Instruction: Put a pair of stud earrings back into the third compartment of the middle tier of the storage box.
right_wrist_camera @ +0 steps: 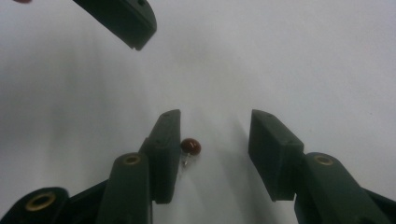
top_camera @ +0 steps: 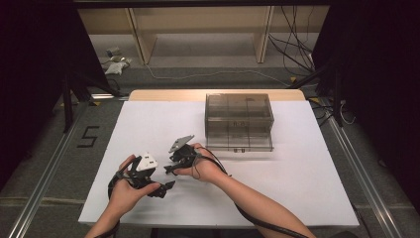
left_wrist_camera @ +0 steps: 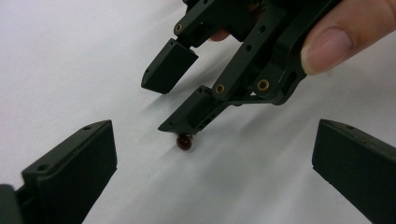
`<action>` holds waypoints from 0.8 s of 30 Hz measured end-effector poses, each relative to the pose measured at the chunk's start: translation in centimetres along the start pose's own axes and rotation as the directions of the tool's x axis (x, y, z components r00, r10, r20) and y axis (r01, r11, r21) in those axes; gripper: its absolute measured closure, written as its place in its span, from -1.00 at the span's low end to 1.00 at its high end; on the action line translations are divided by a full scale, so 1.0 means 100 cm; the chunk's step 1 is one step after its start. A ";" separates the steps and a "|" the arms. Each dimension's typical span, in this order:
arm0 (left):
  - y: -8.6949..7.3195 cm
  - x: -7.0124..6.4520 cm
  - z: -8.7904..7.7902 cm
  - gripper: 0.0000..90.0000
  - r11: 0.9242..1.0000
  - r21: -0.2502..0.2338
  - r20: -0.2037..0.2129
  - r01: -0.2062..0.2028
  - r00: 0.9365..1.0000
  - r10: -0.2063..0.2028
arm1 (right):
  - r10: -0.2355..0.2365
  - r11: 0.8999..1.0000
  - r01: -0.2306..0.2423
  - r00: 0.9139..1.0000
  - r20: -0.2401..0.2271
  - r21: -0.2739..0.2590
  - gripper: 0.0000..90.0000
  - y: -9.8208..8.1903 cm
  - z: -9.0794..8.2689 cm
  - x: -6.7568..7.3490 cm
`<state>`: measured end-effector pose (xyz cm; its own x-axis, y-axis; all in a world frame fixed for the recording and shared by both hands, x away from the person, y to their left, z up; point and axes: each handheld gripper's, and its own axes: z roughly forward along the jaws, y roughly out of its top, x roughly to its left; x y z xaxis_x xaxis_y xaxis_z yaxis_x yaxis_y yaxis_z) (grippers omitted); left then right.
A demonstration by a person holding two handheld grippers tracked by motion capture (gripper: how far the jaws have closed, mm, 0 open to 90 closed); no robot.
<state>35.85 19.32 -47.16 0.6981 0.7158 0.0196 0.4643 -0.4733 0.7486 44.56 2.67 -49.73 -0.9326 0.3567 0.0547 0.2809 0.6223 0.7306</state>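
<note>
A small dark red bead (right_wrist_camera: 190, 146) with a short metal stub lies on the white table sheet (top_camera: 297, 168). My right gripper (right_wrist_camera: 217, 140) stands open over it, low to the sheet. The bead sits between the jaws, right beside the left-hand one, and far from the other. From the left gripper view the bead (left_wrist_camera: 184, 142) peeks out under the tip of the right gripper (left_wrist_camera: 175, 100). My left gripper (left_wrist_camera: 212, 140) is open wide and empty, pointed at the bead from a short way off. In the high view the left gripper (top_camera: 166, 190) and right gripper (top_camera: 170, 165) meet near the table's front left.
A translucent grey drawer box (top_camera: 239, 121) stands at the back middle of the table, apart from both hands. One jaw of the left gripper (right_wrist_camera: 126, 18) hangs in the upper left of the right gripper view. Cables lie on the floor beyond.
</note>
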 end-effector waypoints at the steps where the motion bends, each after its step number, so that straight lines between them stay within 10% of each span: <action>1: 0.000 0.000 0.000 -1.00 1.000 0.001 0.000 0.000 1.000 0.000 | 0.003 1.000 -0.003 1.000 0.002 0.000 0.22 0.000 0.000 0.000; 24: 0.000 -0.001 0.001 -1.00 1.000 0.000 0.000 0.002 1.000 -0.002 | -0.024 0.999 0.023 0.999 0.039 0.028 0.64 0.001 0.004 0.005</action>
<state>35.84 19.22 -47.20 0.6972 0.7166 0.0185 0.4653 -0.4720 0.7488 44.21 3.21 -49.89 -0.9294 0.3689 0.0103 0.2657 0.6498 0.7122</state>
